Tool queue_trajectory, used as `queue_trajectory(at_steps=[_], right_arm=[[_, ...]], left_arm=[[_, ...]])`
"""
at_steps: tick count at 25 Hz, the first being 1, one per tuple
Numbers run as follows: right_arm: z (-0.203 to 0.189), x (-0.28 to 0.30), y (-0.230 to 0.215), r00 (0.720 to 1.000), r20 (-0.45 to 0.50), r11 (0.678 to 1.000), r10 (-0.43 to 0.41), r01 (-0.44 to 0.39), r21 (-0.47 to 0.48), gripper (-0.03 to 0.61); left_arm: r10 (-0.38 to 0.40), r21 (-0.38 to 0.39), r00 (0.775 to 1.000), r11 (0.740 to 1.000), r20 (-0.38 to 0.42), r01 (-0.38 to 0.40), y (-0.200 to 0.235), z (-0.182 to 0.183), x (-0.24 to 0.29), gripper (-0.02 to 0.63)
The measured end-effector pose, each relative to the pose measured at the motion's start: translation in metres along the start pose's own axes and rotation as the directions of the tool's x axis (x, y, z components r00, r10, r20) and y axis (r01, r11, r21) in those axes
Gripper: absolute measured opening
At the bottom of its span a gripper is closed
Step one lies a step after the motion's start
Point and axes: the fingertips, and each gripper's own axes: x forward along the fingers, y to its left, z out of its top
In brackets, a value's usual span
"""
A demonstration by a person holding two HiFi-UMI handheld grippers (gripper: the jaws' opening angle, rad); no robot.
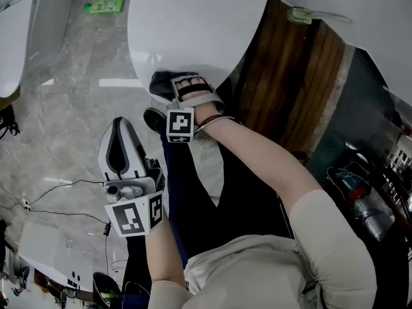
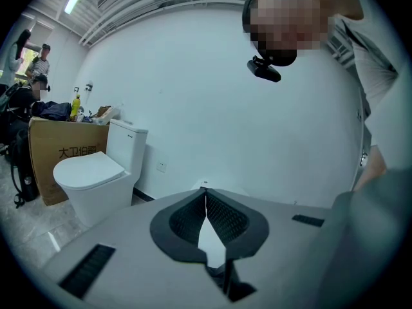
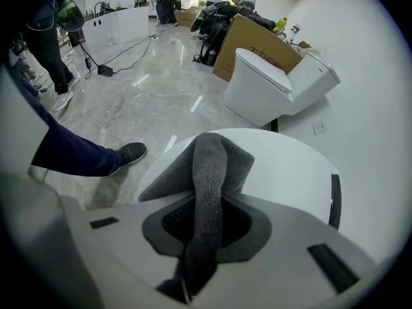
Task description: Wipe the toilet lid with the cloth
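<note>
The white toilet lid (image 1: 193, 24) fills the top middle of the head view. At its near edge my right gripper (image 1: 187, 84) is shut on a grey cloth (image 1: 165, 82). In the right gripper view the cloth (image 3: 212, 159) runs between the jaws of the right gripper (image 3: 209, 195) and bunches on the lid (image 3: 296, 172). My left gripper (image 1: 120, 125) hangs lower left over the floor, away from the lid. Seen in its own view, the left gripper (image 2: 206, 195) points at a white wall with its pads together and nothing held.
A second toilet (image 3: 270, 85) and a cardboard box (image 2: 61, 156) stand against the wall. A green packet (image 1: 103, 6) and cables (image 1: 58, 198) lie on the marble floor. A dark shoe (image 3: 129, 153) is beside the lid. Wooden panelling (image 1: 290, 76) lies to the right. People stand far off.
</note>
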Motion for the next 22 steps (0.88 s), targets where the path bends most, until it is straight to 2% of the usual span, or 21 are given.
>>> queue_trajectory(at_steps=[10, 15, 18, 22], right_arm=[[0.004, -0.003, 0.014, 1.000, 0.002, 1.000, 0.020, -0.020, -0.021, 0.071], [0.005, -0.005, 0.021, 0.993, -0.004, 0.993, 0.117, -0.117, 0.011, 0.071], [0.005, -0.009, 0.003, 0.991, 0.024, 0.987, 0.134, -0.135, 0.082, 0.071], [-0.002, -0.010, -0.059, 0.999, 0.039, 0.994, 0.033, -0.036, 0.103, 0.071]], left_arm=[[0.003, -0.004, 1.000, 1.000, -0.001, -0.003, 0.000, -0.004, -0.006, 0.015], [0.001, -0.003, 1.000, 1.000, -0.007, -0.001, 0.001, -0.004, -0.005, 0.015], [0.007, -0.003, 1.000, 1.000, -0.008, -0.007, 0.004, -0.004, -0.005, 0.015], [0.021, -0.009, 1.000, 1.000, -0.018, -0.021, 0.010, -0.008, -0.005, 0.015]])
